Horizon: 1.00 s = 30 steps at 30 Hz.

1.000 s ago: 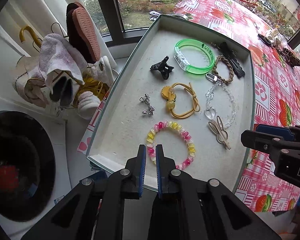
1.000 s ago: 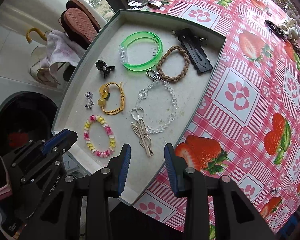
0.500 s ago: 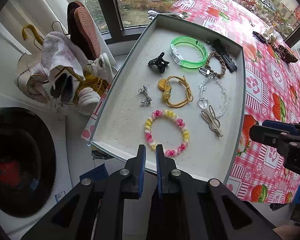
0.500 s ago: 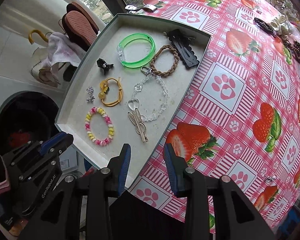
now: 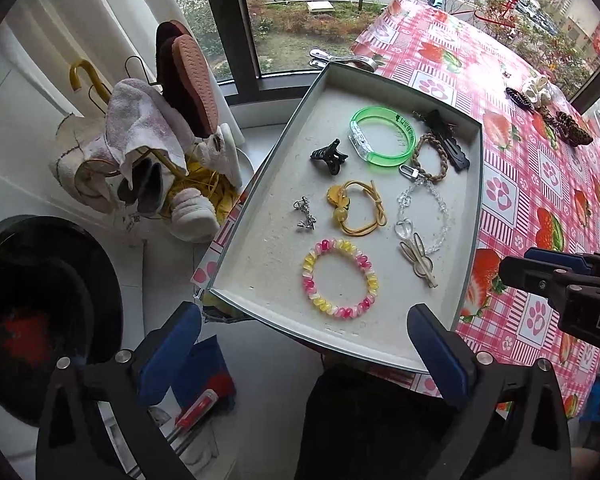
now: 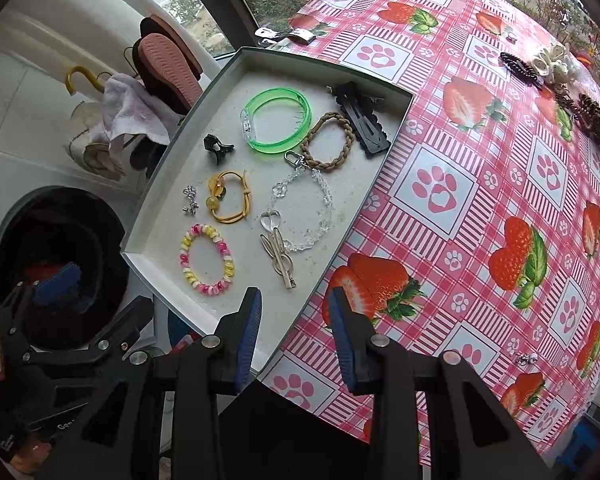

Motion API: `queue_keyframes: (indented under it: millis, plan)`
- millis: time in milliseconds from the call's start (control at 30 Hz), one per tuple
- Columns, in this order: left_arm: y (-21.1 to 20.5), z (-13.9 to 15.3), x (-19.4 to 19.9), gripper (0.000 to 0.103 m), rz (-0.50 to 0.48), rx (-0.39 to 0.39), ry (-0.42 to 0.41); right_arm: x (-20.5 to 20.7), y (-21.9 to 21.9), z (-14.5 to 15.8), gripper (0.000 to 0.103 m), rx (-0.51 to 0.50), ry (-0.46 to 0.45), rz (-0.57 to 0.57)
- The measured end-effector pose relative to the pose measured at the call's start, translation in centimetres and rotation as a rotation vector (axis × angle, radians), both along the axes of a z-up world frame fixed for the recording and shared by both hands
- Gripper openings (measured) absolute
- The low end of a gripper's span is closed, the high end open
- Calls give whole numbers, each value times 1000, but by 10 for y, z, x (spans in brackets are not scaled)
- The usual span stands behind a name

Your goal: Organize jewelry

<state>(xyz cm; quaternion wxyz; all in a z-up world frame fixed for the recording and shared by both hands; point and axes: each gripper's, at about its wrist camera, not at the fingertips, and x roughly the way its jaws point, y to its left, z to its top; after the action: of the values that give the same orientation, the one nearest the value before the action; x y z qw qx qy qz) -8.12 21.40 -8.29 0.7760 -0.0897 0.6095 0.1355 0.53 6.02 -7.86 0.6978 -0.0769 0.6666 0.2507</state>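
A grey tray (image 5: 268, 152) (image 6: 168, 168) on the strawberry tablecloth holds jewelry: a pink-and-yellow bead bracelet (image 5: 340, 278) (image 6: 207, 258), a green bangle (image 5: 382, 136) (image 6: 276, 120), a yellow cord bracelet (image 5: 356, 208), a clear bead chain (image 5: 422, 216), a braided brown band (image 6: 327, 144), a gold hair clip (image 6: 278, 258), a black claw clip (image 5: 329, 156) and a black barrette (image 6: 360, 118). My left gripper (image 5: 304, 354) is open and empty, near the tray's front edge. My right gripper (image 6: 294, 334) is open and empty over the tray's front right corner.
More hair accessories (image 6: 556, 76) lie at the table's far right. A small silver piece (image 6: 524, 358) lies on the cloth at the right. Left of the table stand a washing machine (image 5: 40, 320) and a rack of slippers and towels (image 5: 156, 140).
My left gripper has opened wide; it was shut before. Both grippers have drawn back from the tray, which looks smaller.
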Motion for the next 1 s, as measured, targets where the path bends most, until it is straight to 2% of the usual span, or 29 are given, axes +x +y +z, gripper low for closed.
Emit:
queue_keyframes:
  millis: [400, 600, 700, 1000]
  plan:
    - [-4, 8, 0, 103, -29, 41, 26, -2, 0, 14, 38, -8, -22, 15]
    - [-4, 10, -1, 103, -40, 15, 21, -5, -2, 14, 41, -23, -13, 18]
    - [-4, 11, 0, 103, -39, 15, 20, -7, -1, 13, 46, -30, -6, 24]
    - [-2, 13, -3, 103, -39, 4, 17, -9, 3, 14, 47, -39, -6, 35]
